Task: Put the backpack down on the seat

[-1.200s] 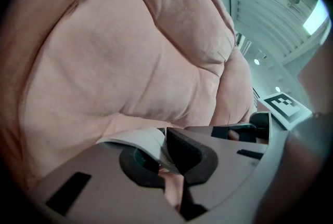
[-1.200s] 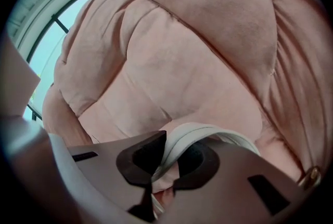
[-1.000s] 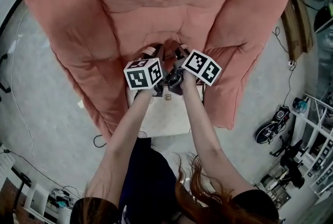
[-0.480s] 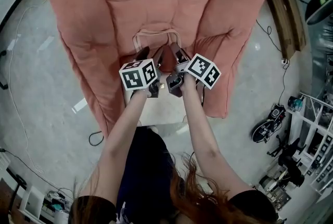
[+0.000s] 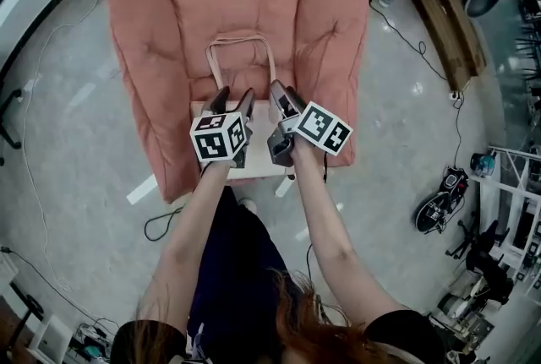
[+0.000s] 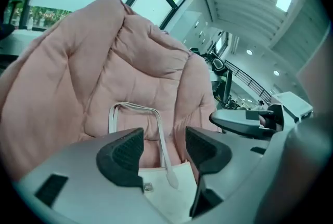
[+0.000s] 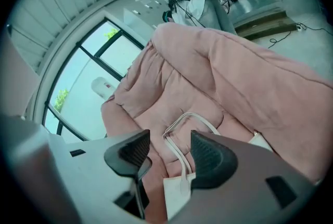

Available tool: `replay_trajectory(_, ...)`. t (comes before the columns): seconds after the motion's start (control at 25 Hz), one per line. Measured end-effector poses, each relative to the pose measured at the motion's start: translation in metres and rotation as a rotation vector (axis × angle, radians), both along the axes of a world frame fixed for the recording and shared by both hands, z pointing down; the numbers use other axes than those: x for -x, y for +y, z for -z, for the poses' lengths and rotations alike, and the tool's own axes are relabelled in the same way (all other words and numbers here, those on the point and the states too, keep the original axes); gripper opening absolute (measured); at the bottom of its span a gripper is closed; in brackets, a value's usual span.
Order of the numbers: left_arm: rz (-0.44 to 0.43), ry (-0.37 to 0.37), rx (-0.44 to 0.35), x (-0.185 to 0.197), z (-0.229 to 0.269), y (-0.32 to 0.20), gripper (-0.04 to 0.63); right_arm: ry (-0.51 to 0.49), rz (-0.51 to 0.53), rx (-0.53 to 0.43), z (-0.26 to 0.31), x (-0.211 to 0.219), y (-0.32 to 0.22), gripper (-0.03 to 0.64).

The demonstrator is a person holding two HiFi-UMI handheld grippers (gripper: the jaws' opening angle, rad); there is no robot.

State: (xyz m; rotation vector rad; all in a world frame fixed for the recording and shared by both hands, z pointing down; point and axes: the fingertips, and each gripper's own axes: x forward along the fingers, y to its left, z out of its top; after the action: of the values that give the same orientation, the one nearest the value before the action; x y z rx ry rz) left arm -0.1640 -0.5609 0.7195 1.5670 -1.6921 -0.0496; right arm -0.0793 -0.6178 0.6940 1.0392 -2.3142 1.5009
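Observation:
A cream backpack [image 5: 259,112] stands on the seat of a pink padded armchair [image 5: 161,24]. Its two thin handles [image 5: 241,58] lie back against the backrest. My left gripper [image 5: 234,94] and right gripper [image 5: 283,89] hover side by side above the bag's near edge. Both have just opened and hold nothing. In the left gripper view the left gripper [image 6: 164,147] frames the bag's top [image 6: 169,199] and handles [image 6: 132,108] well beyond the pads. The right gripper [image 7: 169,153] likewise looks past empty jaws at the handles [image 7: 195,119] and the bag [image 7: 174,194].
The armchair stands on a grey floor. A wooden bench [image 5: 444,24] lies at the upper right. A black cable [image 5: 156,227] loops left of the person's legs. Shoes [image 5: 439,206] and white shelving [image 5: 516,185] stand at the right. Tall windows [image 7: 78,93] rise behind the chair.
Both grippers have let go of the handles, opened, and drawn back and up from the chair. The handles now lie free on the backrest and the bag rests on the seat.

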Motion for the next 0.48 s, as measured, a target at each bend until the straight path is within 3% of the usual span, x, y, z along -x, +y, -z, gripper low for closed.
replay_trajectory(0.48,-0.048,-0.108,-0.058,-0.096,0.083,0.102,0.245,-0.11,-0.012,-0.026,0.056,-0.108,0.128,0.238)
